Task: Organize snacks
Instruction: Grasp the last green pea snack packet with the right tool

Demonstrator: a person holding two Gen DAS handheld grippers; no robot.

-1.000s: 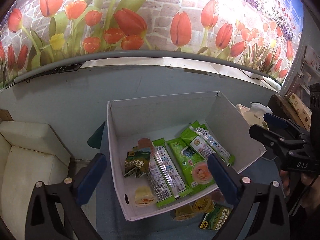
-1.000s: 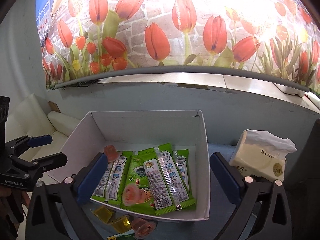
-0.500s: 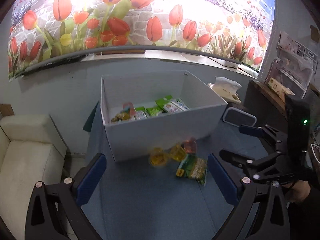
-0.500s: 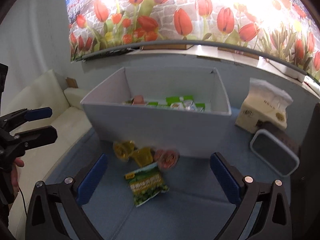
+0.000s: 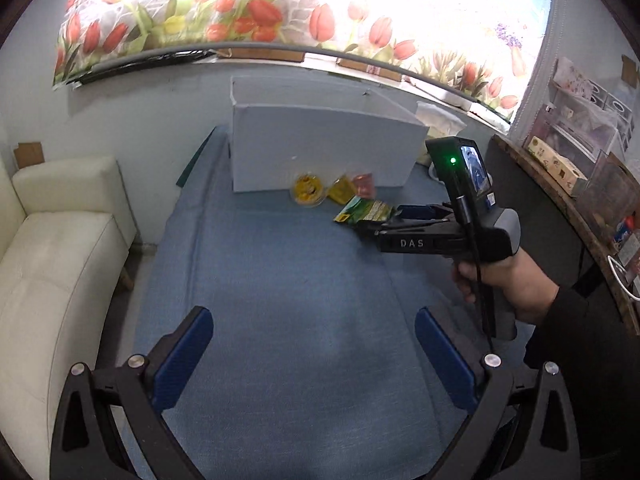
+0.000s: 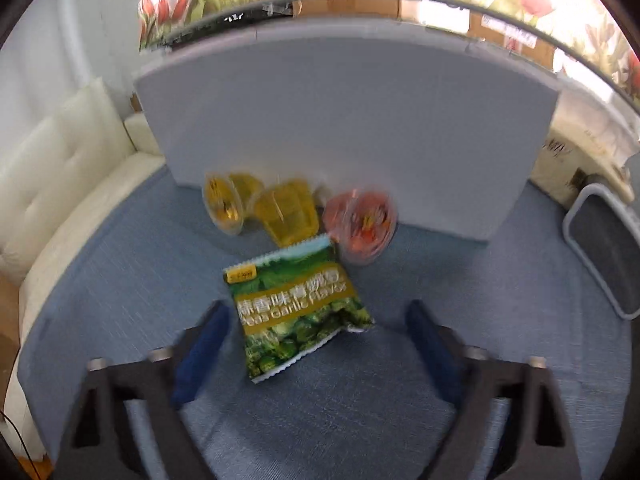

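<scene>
One green pea packet (image 6: 298,312) lies mid-frame between the spread right gripper (image 6: 316,356) fingers, its long axis tilted toward upper left, while the left gripper (image 5: 314,354), also spread, hangs well back.

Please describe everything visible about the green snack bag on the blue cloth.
The green snack bag is a flat, glossy pouch with zigzag-cut ends, white Chinese text, "Garlic Flavor" on an olive band and pictured green peas. It lies unopened and turned askew on the blue cloth, between the open right gripper's fingers, untouched.
</scene>
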